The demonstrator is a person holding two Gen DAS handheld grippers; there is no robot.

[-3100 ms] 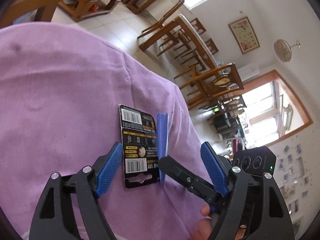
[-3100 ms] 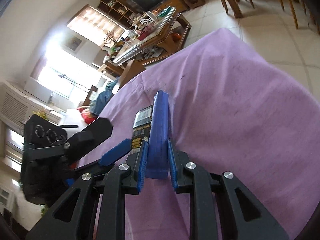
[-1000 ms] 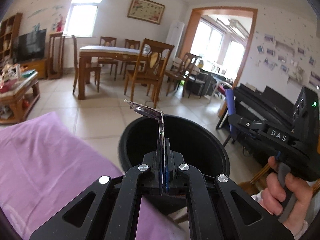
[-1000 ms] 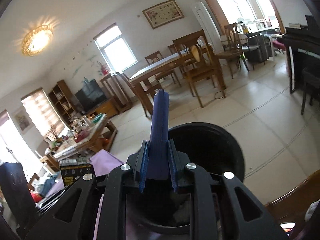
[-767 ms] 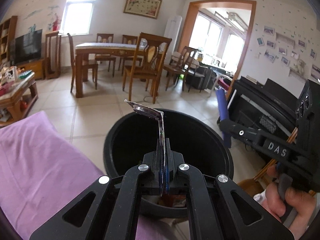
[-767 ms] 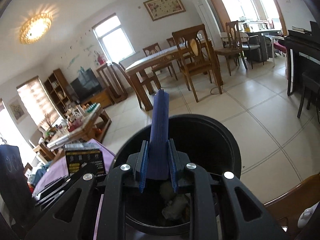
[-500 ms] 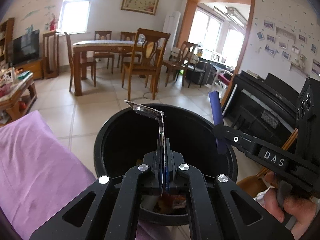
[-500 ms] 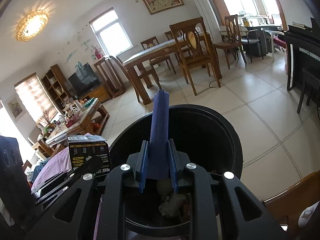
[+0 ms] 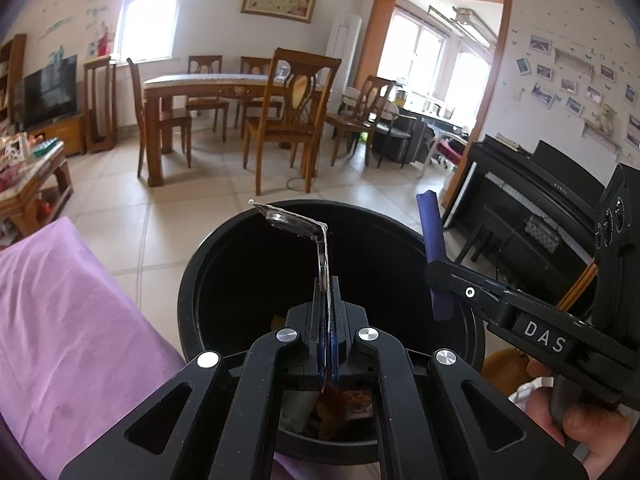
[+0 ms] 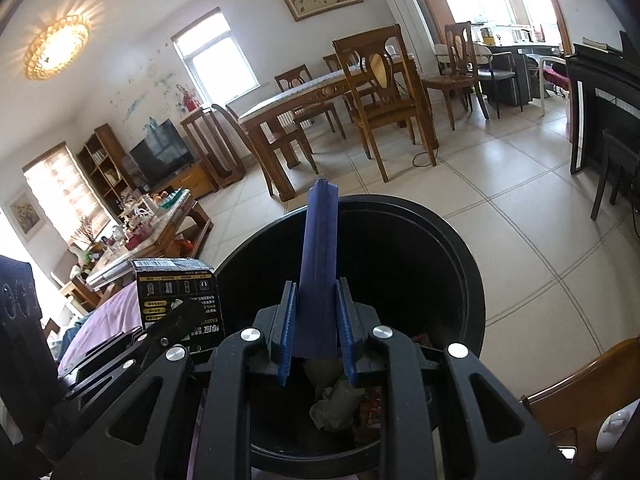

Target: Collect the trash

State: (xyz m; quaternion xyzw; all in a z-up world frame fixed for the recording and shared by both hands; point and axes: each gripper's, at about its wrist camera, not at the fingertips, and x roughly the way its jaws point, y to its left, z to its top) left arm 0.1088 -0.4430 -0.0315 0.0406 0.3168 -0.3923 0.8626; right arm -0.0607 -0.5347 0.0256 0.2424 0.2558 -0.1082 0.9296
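Note:
My left gripper (image 9: pixel 327 322) is shut on the thin black battery card pack (image 9: pixel 323 256), seen edge-on with its clear blister bent over at the top; from the right wrist view its printed face (image 10: pixel 176 294) shows. It hangs over the open mouth of the round black trash bin (image 9: pixel 192 280). My right gripper (image 10: pixel 316 322) is shut on a flat dark blue box (image 10: pixel 318 264), held upright over the same bin (image 10: pixel 460 280). In the left wrist view that blue box (image 9: pixel 432 236) stands above the bin's right rim. Crumpled trash (image 10: pixel 340 400) lies at the bin's bottom.
A purple cloth-covered surface (image 9: pixel 60 320) lies to the left of the bin. Tiled floor, a wooden dining table with chairs (image 9: pixel 224 96) and a black piano (image 9: pixel 532 192) are beyond. A person's hand (image 9: pixel 580 420) grips the right tool's handle. A wooden chair edge (image 10: pixel 580 380) is at lower right.
Both grippers carried their items from the purple surface to above the bin. Over the last second the left one came closer over the bin mouth; the right barely shifted. Grips are unchanged.

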